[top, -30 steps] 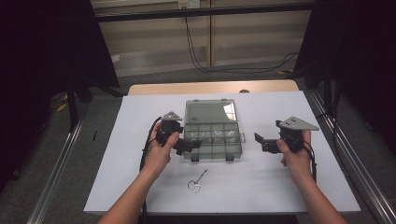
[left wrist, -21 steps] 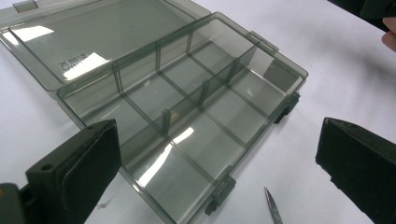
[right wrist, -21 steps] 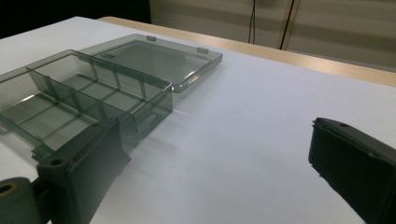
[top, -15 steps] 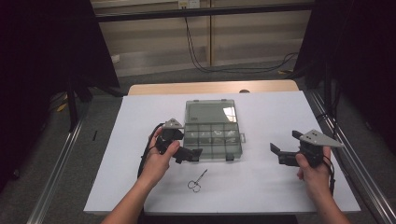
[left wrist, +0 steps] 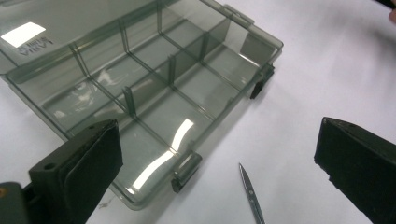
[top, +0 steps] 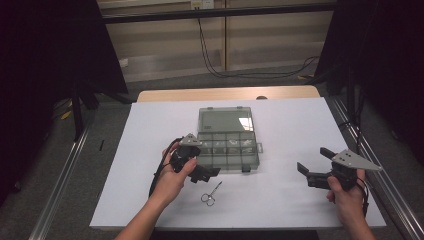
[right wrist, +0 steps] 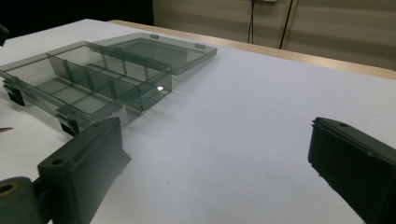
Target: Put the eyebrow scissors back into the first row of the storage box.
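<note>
A: Well, where's the left gripper [top: 205, 172]?

B: At the near left corner of the box [top: 227, 145], jaws spread wide with nothing between them. In the left gripper view the box's corner latch [left wrist: 186, 171] sits between the jaws, and the tip of the scissors [left wrist: 250, 191] pokes in just beside it.

A: And the scissors [top: 210, 194] themselves?

B: Flat on the white table [top: 285, 200], just in front of the box, near the left hand.

A: Is the box shut?

B: No, its lid [right wrist: 154, 49] lies folded back flat, and the compartments look empty.

A: The right gripper [top: 314, 167]?

B: Well off to the right of the box, jaws also wide apart, gripping nothing, pointing back towards it.
</note>
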